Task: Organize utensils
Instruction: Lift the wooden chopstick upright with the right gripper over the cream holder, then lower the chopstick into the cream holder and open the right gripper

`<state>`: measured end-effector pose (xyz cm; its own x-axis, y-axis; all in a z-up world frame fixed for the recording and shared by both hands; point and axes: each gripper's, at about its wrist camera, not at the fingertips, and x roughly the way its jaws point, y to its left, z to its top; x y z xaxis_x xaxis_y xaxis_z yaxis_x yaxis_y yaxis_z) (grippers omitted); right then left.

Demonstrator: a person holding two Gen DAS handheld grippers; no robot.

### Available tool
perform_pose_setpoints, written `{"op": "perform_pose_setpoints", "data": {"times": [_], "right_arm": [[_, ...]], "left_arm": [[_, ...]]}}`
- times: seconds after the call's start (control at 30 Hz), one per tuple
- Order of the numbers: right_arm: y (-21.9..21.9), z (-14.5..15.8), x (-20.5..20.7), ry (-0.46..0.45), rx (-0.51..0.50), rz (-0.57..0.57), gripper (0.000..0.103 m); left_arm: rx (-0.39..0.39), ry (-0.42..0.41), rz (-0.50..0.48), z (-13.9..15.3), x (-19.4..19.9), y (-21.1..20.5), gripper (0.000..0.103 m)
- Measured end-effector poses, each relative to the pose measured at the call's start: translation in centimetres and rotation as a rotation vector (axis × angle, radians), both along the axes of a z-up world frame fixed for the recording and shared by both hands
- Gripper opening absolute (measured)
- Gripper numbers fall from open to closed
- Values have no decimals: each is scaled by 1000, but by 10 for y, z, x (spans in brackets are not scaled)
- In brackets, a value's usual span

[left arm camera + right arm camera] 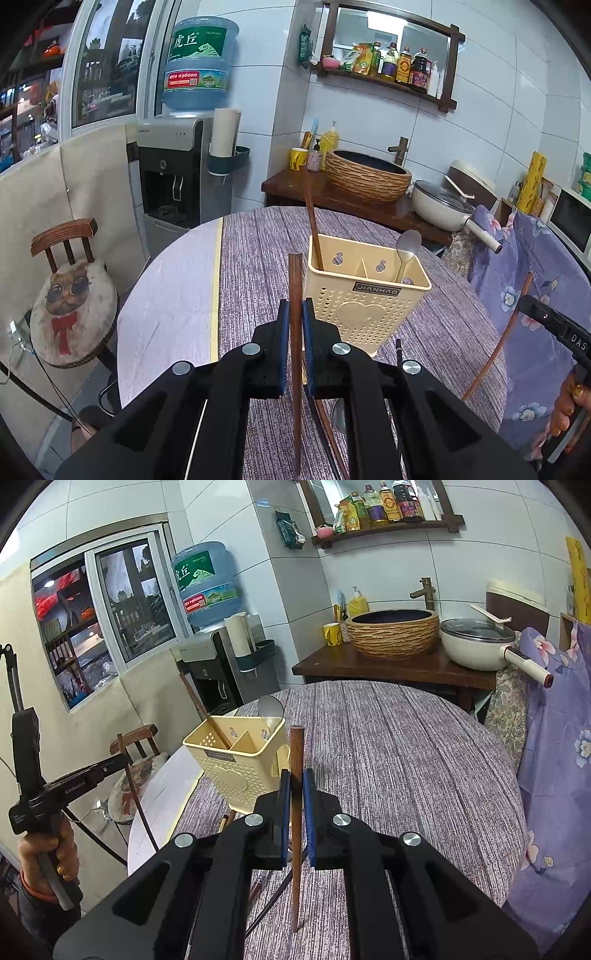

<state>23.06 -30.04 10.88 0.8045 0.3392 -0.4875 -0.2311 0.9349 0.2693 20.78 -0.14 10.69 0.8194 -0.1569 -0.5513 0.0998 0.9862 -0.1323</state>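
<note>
A: Nearest, the left gripper (pixel 295 325) pinches a slim brown wooden chopstick (pixel 294 288); the right gripper (pixel 294 797) pinches its twin (pixel 295 760).

B: Light, stiff, smooth, likely to swivel. Mid-shaft grips suit the cream perforated plastic utensil caddy (pixel 364 299) beyond, on the counter (pixel 258 258).

I see even, cool indoor light, soft shadows, sharp focus near my tools, heavy fisheye bending and dark corners.

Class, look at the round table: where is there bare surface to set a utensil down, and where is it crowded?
Free: the purple striped cloth right of the cream plastic utensil holder, toward the dark wooden sink counter. Crowded: in front of the holder, where loose utensils lie.
</note>
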Motion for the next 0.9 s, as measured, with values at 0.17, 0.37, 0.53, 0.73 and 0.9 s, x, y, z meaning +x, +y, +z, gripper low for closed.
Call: {"op": "perform_pose_setpoints", "data": {"times": [0.17,0.37,0.53,0.73,0.9], "right_arm": [[2,6,-3,-8,-9,19,8],[10,22,-7,-40,-20,38,8],[17,47,-2,-78,-43,53,8],[28,95,11,-119,-50,85,8],[37,145,29,-174,-49,72,8]], "left_arm": [[6,-17,4,7,-4,3,8],[8,-39,-5,19,-6,4,8],[5,-63,-14,41,-1,4,8],[-22,-86,-52,87,9,5,8],[-32,-147,-47,134,17,-1,8]]}}
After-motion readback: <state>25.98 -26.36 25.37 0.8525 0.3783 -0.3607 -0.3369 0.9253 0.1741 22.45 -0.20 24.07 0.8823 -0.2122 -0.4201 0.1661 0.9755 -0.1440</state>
